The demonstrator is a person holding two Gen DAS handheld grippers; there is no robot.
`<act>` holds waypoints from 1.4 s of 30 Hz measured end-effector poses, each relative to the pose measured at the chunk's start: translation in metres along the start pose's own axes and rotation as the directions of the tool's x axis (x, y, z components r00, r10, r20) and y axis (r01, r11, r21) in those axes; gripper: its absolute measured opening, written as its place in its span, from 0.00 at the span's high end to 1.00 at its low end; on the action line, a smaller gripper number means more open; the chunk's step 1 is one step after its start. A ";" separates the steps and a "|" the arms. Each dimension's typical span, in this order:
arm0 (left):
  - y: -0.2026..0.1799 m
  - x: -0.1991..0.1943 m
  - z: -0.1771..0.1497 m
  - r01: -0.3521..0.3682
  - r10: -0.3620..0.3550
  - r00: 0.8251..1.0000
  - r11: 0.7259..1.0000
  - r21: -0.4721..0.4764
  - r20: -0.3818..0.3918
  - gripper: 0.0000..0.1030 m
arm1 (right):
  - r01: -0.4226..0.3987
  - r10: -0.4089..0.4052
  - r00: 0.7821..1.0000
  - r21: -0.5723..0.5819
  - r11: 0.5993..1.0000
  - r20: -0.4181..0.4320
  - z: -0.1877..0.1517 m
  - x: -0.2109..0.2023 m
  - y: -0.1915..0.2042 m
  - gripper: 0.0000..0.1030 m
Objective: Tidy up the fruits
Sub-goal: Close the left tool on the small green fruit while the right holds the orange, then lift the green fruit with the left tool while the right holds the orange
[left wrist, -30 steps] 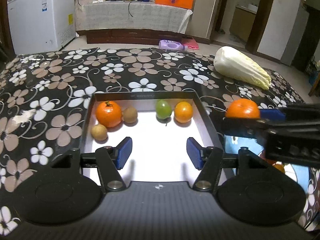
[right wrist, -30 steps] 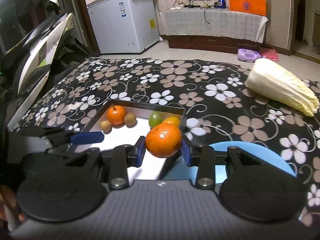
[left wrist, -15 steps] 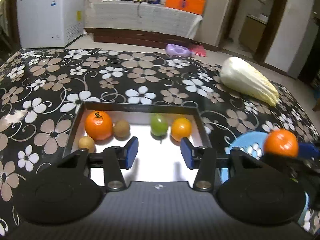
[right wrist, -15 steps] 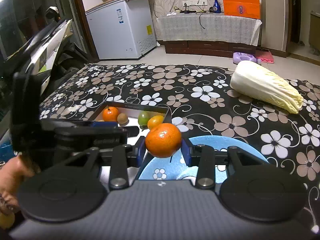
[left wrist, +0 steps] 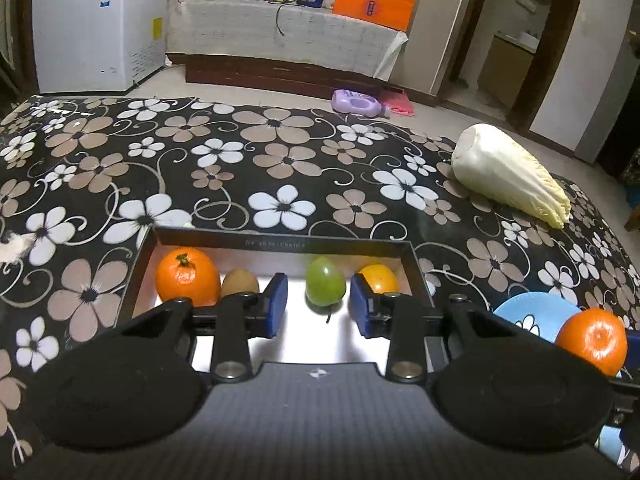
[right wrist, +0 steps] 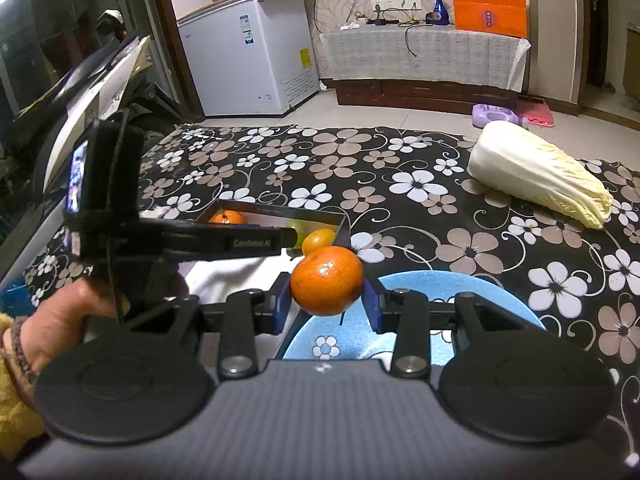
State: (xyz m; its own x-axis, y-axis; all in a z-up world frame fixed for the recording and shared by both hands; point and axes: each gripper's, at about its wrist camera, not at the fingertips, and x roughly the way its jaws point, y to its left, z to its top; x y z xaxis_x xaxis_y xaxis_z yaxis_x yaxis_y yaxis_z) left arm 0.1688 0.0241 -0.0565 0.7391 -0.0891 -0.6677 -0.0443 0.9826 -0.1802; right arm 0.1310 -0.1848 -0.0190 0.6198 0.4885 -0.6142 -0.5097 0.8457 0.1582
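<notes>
right now the right hand-held gripper (right wrist: 327, 298) is clamped on a mandarin (right wrist: 326, 280), both blue pads pressing its sides, and it holds the fruit above the near rim of a blue plate (right wrist: 476, 292) on the flowered table (right wrist: 400, 160). just ahead and to its left stands a black-walled tray (left wrist: 280, 240). the left hand-held gripper (left wrist: 318, 306) hangs over that tray; its jaws have just been closing, yet the pads grip nothing and a gap remains. beyond its fingertips, along the tray's far wall, lie a large orange (left wrist: 187, 276), a brown kiwi (left wrist: 239, 283), a green pear (left wrist: 325, 286) and a small yellow-orange fruit (left wrist: 380, 277). far off to the right lies a napa cabbage (left wrist: 508, 174).
</notes>
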 end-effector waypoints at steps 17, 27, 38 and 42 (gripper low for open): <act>0.002 0.018 0.009 0.003 -0.003 1.000 1.000 -0.003 -0.011 0.68 | -0.001 0.001 1.000 -0.008 1.000 -0.013 -0.001 0.004 0.001 0.61; 0.007 0.002 0.003 0.102 -0.103 0.994 0.994 -0.039 -0.039 0.71 | -0.005 0.005 1.000 -0.006 1.000 -0.011 -0.001 0.005 0.003 0.61; 0.003 0.016 0.004 0.042 -0.042 0.999 0.999 0.005 -0.035 0.71 | -0.008 0.007 1.000 -0.007 1.000 -0.013 0.000 0.004 0.001 0.61; 0.000 0.017 0.003 0.041 -0.040 0.999 0.999 0.010 -0.034 0.71 | -0.008 0.008 1.000 -0.008 1.000 -0.014 0.000 0.005 0.001 0.61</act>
State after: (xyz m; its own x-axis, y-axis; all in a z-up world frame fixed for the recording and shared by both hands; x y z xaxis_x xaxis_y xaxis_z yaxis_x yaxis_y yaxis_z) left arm 0.1832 0.0233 -0.0653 0.7167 -0.1341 -0.6844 -0.0077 0.9798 -0.2001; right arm 0.1333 -0.1817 -0.0222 0.6070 0.4921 -0.6240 -0.5195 0.8399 0.1570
